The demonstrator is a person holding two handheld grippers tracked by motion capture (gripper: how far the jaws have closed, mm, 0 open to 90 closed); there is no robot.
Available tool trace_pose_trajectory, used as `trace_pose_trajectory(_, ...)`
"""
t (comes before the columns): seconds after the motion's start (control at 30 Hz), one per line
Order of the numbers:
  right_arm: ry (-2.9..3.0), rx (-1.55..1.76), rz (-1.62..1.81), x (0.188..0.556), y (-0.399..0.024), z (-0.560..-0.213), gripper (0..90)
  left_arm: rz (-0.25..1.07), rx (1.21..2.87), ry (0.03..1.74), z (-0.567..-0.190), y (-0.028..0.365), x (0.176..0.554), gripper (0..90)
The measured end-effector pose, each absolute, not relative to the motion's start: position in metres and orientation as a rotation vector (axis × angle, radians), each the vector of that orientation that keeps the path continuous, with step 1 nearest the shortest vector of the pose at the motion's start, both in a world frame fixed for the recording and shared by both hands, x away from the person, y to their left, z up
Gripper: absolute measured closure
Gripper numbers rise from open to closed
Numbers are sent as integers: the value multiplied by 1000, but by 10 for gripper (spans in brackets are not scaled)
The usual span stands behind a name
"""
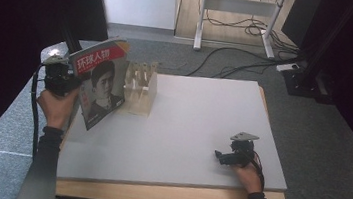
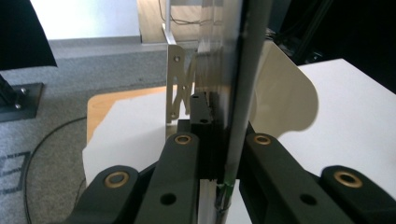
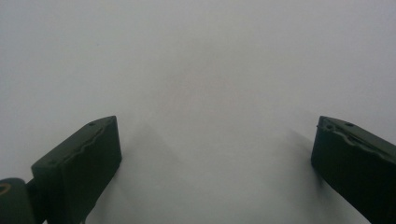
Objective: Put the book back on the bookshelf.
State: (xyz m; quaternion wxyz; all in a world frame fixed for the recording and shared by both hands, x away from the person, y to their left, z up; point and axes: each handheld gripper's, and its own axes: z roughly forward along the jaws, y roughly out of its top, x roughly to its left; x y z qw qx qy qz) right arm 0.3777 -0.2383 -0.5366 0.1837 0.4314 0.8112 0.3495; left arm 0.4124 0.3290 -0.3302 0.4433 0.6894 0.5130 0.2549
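A magazine [image 1: 101, 85] is clamped upright by the left gripper [image 1: 68, 78] beside the wooden rack [image 1: 140, 91] at the table's [image 1: 201, 132] far left corner, seemingly for slotting in, while the right gripper [image 1: 222, 156], jaws wide apart and empty, is rested near the near right corner.

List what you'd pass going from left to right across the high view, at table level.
Left claw → magazine it clamps → wooden slotted rack → bare stretch of grey table top → right claw, open and resting on the table.
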Motion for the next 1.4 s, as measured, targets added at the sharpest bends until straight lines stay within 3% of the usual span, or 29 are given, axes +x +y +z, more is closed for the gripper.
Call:
trace_pose_trajectory(0.3, 2289, 1213, 986, 378, -239, -537, 10, 659, 1677, 1217, -358, 312, 425, 867)
trace_pose_trajectory(0.63, 2289, 1214, 985, 378, -238, -537, 11, 516, 1872, 1253, -353, 319, 419, 855)
trace_pose_trajectory(0.9, 2290, 1211, 985, 378, -239, -537, 12, 495, 1795, 1249, -357, 326, 421, 870)
trace_pose_trajectory(1.4, 2291, 1209, 986, 377, -239, -536, 13, 643, 1680, 1291, -377, 329, 435, 864)
